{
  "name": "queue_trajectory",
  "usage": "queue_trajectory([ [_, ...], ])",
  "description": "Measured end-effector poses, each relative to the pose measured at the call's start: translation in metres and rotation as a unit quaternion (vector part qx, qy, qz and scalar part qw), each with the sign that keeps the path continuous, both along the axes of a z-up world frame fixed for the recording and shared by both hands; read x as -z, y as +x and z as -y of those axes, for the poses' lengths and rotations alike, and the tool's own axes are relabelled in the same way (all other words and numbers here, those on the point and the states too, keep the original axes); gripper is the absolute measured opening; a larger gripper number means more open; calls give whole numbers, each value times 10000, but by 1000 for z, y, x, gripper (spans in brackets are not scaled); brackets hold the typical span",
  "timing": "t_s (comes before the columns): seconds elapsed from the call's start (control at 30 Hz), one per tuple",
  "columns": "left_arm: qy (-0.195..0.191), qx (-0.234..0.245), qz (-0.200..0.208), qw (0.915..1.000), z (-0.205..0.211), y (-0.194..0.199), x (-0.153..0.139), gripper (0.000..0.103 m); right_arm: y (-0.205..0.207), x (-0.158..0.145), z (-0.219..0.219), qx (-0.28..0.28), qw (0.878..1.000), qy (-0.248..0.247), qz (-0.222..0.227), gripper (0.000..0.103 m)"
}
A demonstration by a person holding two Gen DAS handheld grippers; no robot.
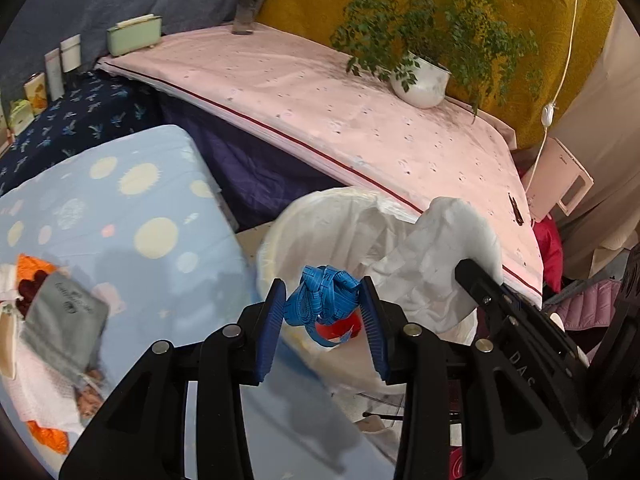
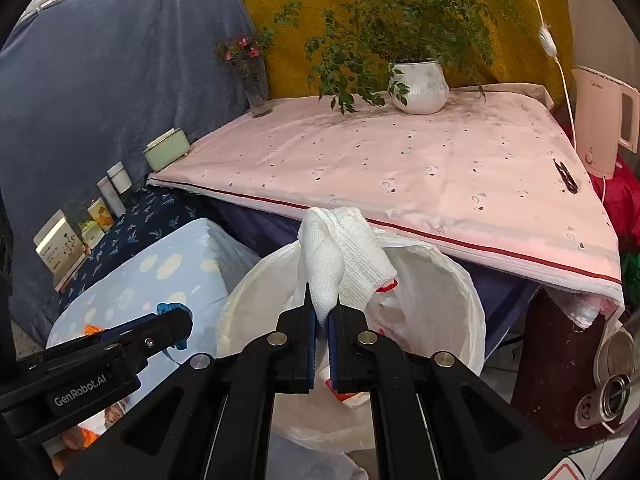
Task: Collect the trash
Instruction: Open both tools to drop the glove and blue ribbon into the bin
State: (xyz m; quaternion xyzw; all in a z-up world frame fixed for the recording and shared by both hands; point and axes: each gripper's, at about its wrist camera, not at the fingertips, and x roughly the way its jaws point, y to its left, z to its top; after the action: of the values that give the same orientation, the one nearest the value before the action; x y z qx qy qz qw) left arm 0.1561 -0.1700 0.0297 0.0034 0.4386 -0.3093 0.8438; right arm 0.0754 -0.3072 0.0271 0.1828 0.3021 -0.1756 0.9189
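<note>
- Left gripper (image 1: 323, 307) pinched a crumpled blue tape (image 1: 320, 294) between its blue pads (image 1: 272, 328), hanging right over the bin's mouth.
- Right gripper (image 2: 323, 312) had its jaws pressed on a wad of white tissue (image 2: 340, 256), held above the near rim of the same bin; the wad showed a touch of red at its lower edge.
- Pink cloth (image 2: 400, 160) covered the big raised surface behind, its red-striped edge running just past the bin.
- Blue dotted sheet (image 1: 120, 208) lay to the left, beside the bin.
- Bin (image 2: 460, 280), lined with a white bag (image 1: 320, 220), sat between the dotted sheet and the pink cloth; something red (image 1: 336, 328) lay inside, under the tape.
- Potted plant (image 2: 420, 84) stood at the far side of the pink cloth, with a vase of flowers (image 2: 256, 80) at its far left corner.
- More trash waited on the dotted sheet's left: a grey pouch (image 1: 64, 320) lying on white paper (image 1: 40, 392), with orange wrapper (image 1: 48, 438) beneath.
- Black clip (image 2: 566, 176) rested on the pink cloth near its right edge.
</note>
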Motion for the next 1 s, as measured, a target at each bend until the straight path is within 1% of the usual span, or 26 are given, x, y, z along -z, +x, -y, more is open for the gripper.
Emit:
queue_trajectory([
  [0.17,100,143,-49,9998,23,1,9,36,-1,9,12,88,9999,33,-65,5],
  [0.33,151,168,-96,9997,31,4,16,38,0,14,14,111,9999,60,-116,7],
  [0.37,161,168,-97,9997,32,4,17,39,1,15,14,116,9998,42,-132,9],
  [0.4,230,114,-84,9996,32,4,18,45,0,15,13,144,9998,-5,-132,11],
  [0.47,304,43,-12,9995,32,4,19,51,0,13,12,183,9997,-66,-139,26],
  [0.5,337,-16,34,9994,31,4,19,51,-1,12,12,237,9996,-97,-134,28],
  [0.57,392,-85,23,9992,27,5,20,51,-4,10,13,276,9995,-109,-90,40],
  [0.63,382,-145,-41,9992,22,7,20,52,-7,7,11,305,9995,-115,-46,46],
  [0.77,395,-265,9,9989,11,5,17,55,-10,2,3,260,9995,-196,-25,48],
  [0.9,419,-344,117,9985,-1,-1,11,56,-12,-4,-10,184,9995,-246,-10,49],
  [1.0,411,-455,158,9980,-14,-4,6,56,-15,-8,-21,127,9995,-287,20,52],
])
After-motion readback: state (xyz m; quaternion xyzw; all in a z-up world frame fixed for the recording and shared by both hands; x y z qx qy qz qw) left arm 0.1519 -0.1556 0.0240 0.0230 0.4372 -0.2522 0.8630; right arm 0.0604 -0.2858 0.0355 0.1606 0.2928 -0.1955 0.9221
